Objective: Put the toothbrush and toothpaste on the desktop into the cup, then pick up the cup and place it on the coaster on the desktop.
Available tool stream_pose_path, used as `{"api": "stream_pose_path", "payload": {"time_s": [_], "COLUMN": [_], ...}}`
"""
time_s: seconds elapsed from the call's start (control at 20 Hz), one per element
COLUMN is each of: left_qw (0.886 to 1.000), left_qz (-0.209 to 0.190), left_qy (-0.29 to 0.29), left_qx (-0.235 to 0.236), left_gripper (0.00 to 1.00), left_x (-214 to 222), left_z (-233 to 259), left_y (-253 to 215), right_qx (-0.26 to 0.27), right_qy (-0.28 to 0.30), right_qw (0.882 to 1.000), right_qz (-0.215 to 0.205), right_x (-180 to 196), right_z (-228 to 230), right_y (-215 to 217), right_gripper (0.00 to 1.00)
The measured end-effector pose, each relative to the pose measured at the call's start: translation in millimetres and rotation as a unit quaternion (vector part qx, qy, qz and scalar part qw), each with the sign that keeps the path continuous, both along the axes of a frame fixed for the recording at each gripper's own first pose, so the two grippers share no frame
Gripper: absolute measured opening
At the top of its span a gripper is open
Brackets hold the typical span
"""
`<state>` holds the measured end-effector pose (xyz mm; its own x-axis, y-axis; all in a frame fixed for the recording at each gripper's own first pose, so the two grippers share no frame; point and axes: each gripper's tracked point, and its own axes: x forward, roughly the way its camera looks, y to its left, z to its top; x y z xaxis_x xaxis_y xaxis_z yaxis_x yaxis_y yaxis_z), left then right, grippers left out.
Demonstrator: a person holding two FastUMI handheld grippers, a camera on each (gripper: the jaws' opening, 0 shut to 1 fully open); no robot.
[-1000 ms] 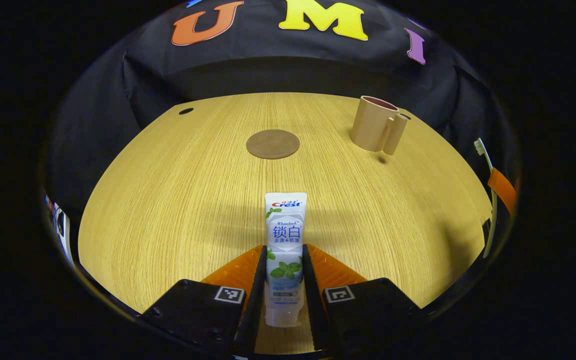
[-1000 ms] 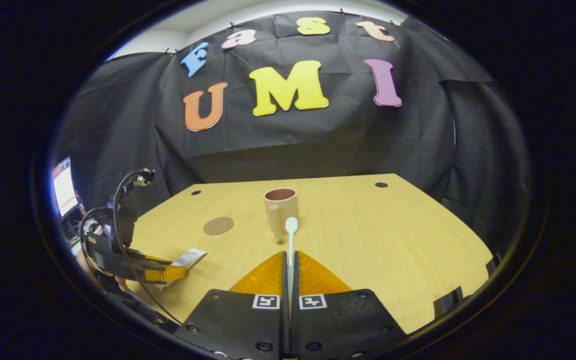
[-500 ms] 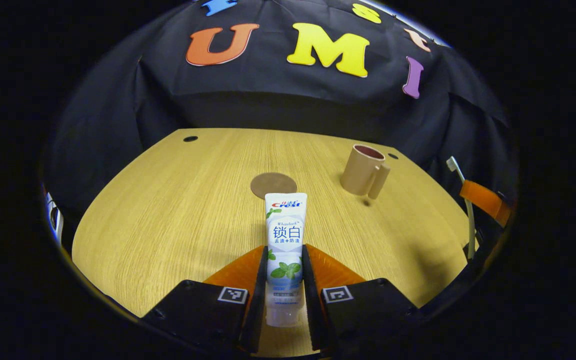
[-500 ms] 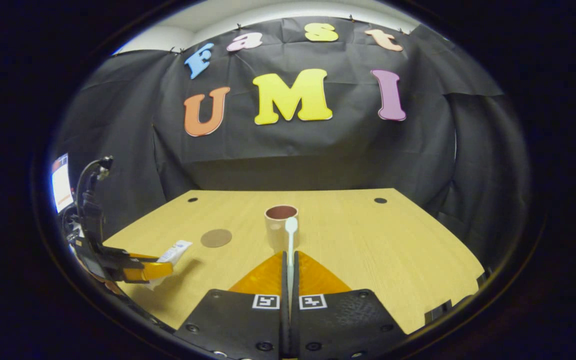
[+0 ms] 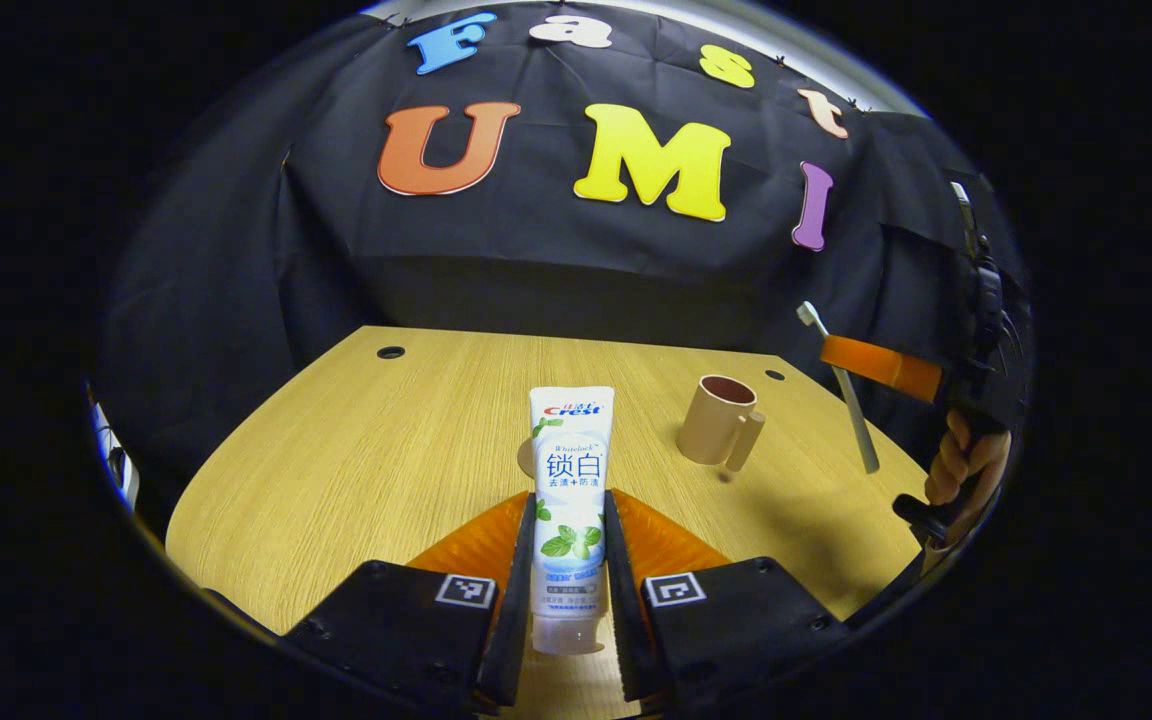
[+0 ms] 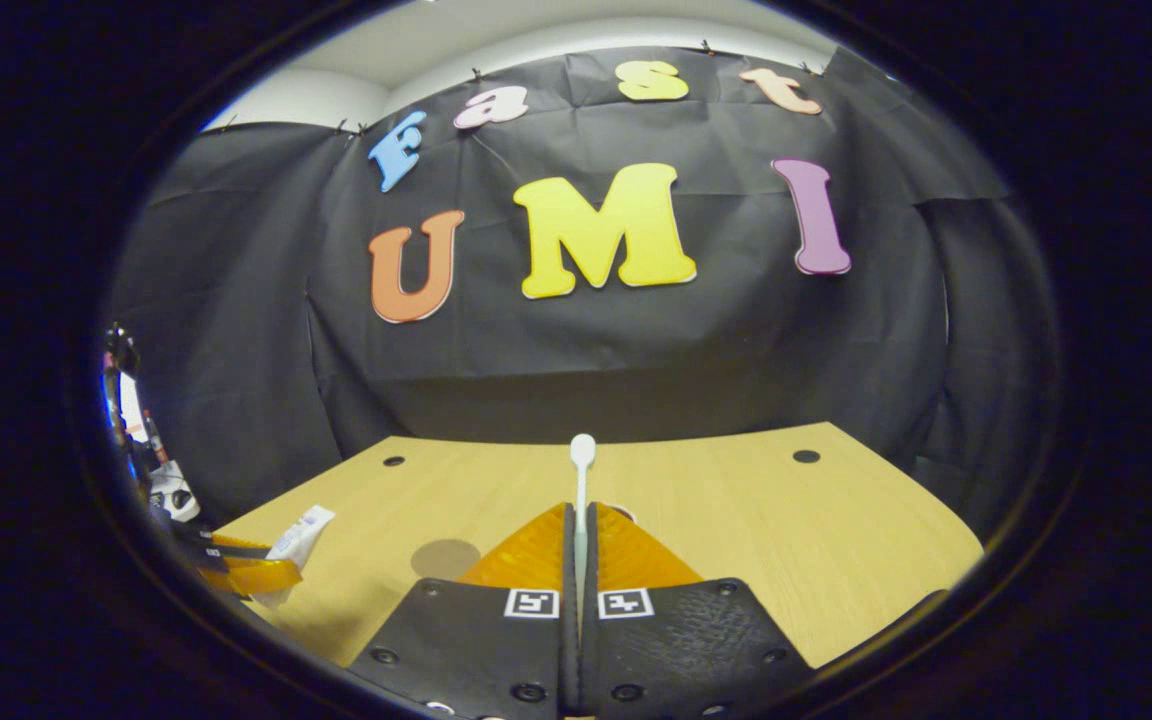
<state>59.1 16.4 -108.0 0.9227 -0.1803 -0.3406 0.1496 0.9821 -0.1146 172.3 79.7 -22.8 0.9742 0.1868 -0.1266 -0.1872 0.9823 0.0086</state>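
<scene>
On the left gripper (image 5: 569, 505), two matte black housing blocks side by side, each marked near its inner corner with a small square black-and-white tag in a white frame — ahead of them, two wedge-shaped fingers (image 5: 481, 540) with fine ribbing across the top faces. Same build on the right gripper (image 6: 582, 512): pebbled black shell, twin square tags, a row of round screw heads along the lower edge. Farther off in the left gripper view, a tall black body with thin dark cables looping off it — and a hand (image 5: 966, 462) at its grip.
</scene>
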Motion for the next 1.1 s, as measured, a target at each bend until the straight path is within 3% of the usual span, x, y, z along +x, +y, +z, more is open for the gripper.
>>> {"api": "stream_pose_path", "payload": {"time_s": [0.2, 0.5, 0.8, 1.1], "left_qw": [0.999, 1.0, 1.0, 1.0], "left_qz": [-0.01, -0.019, -0.018, -0.024], "left_qy": [-0.029, -0.015, -0.008, -0.009], "left_qx": [-0.021, 0.004, 0.004, 0.001], "left_gripper": [0.4, 0.4, 0.4, 0.4], "left_x": [3.3, 8.9, 19.8, 30.1], "left_z": [11.7, -5.5, -4.9, -2.7], "left_y": [-5.4, -13.4, -20.7, -24.7], "right_qx": [0.023, 0.014, -0.014, 0.005], "right_qy": [-0.039, -0.058, -0.056, -0.019], "right_qw": [0.999, 0.998, 0.998, 0.998], "right_qz": [0.008, 0.021, 0.037, 0.054], "right_x": [60.1, 112.1, 150.7, 162.0], "right_z": [12.6, 14.7, -0.9, -11.0], "right_y": [4.0, 11.5, 24.1, 22.3], "right_gripper": [0.0, 0.0, 0.0, 0.0]}}
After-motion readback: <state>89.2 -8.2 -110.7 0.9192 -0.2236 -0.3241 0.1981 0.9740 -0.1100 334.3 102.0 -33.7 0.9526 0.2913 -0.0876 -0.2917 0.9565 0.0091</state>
